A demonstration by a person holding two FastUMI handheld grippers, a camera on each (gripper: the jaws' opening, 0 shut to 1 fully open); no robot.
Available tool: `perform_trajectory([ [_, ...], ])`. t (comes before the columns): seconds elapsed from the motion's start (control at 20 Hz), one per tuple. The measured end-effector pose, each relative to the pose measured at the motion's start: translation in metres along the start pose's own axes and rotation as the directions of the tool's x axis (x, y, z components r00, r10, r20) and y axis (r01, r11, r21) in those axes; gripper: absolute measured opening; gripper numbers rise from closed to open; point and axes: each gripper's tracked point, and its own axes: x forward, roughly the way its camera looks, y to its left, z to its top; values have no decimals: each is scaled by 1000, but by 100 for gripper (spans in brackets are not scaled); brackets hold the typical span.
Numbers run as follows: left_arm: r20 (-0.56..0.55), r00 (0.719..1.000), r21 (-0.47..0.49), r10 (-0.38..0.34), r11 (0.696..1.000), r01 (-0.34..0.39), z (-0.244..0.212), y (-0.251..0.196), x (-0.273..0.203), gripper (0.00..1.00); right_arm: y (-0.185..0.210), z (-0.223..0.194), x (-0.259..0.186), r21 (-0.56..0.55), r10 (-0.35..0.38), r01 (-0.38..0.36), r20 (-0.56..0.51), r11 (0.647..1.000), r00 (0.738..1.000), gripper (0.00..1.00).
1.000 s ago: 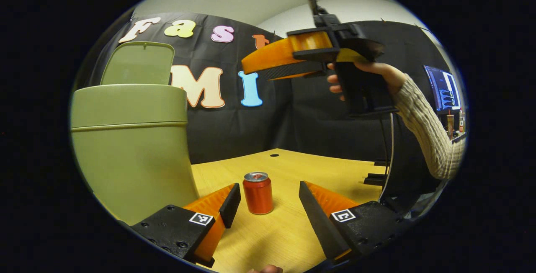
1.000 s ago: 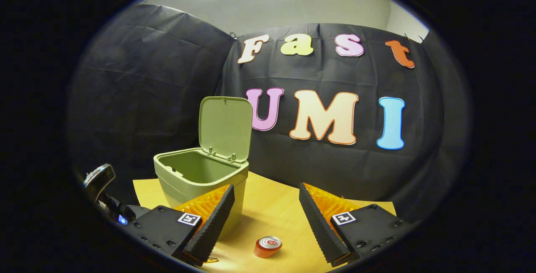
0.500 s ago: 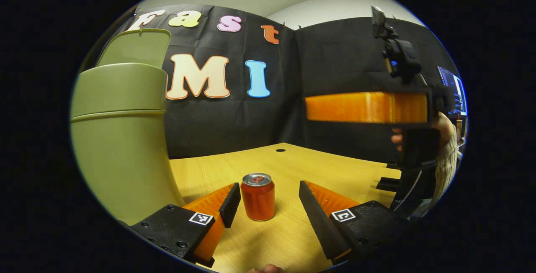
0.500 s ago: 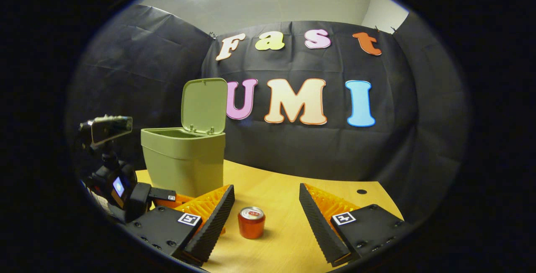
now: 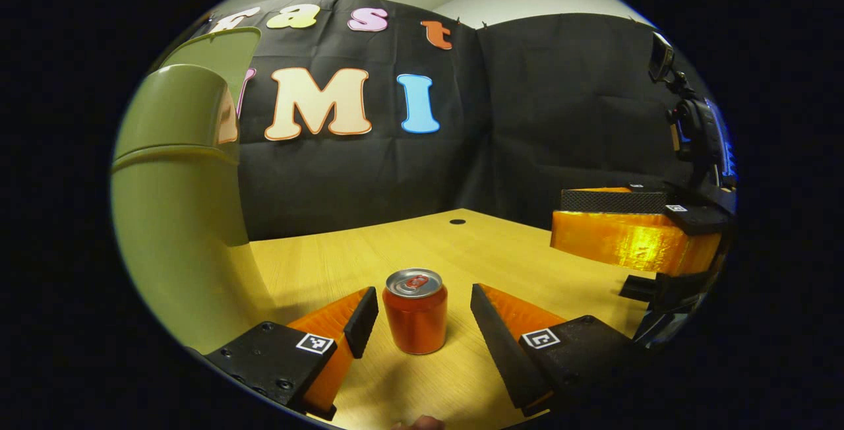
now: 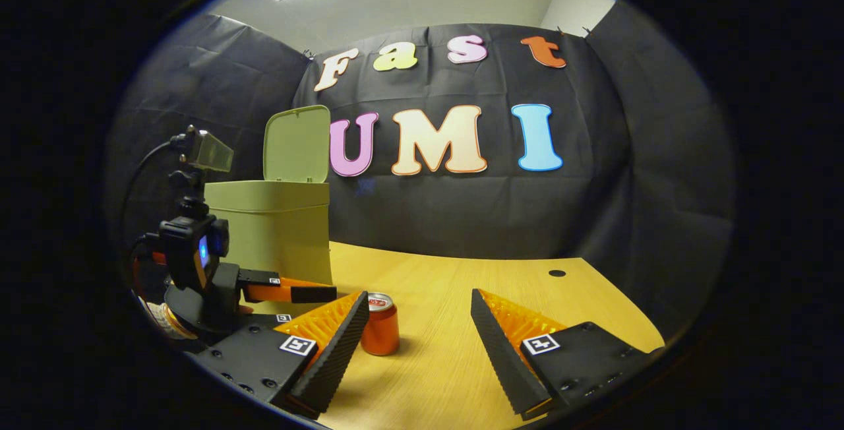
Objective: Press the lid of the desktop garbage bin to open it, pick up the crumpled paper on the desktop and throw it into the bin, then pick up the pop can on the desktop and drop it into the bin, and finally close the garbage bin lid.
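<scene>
A red pop can (image 5: 415,311) stands upright on the wooden table, just ahead of my left gripper (image 5: 422,314) and in line with the gap between its open fingers, neither of which touches it. The green bin (image 5: 178,219) rises close on the left, its lid (image 5: 217,54) tipped up. In the right gripper view the can (image 6: 380,334) stands low at centre-left, partly behind my own left finger; my right gripper (image 6: 419,344) is open and holds nothing. There the bin (image 6: 273,232) stands behind with its lid (image 6: 297,143) upright, and the left gripper (image 6: 290,293) reaches toward the can.
The right gripper (image 5: 626,232) hovers low over the table at the right of the left gripper view. A small round hole (image 5: 457,221) marks the tabletop (image 5: 369,252) near the black cloth wall. In the right gripper view the tabletop (image 6: 475,285) stretches to the right of the can.
The right gripper has dropped from high above the bin to low over the table on the right. My left gripper has moved closer to the can.
</scene>
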Motion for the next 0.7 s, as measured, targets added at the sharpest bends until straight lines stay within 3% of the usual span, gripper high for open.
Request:
perform_trajectory([
  [0.7, -141, 988, -50, 59, 996, -67, -36, 19, 38, 88, -22, -21, 7, 55, -47, 50, -67, 997, 997, 98],
])
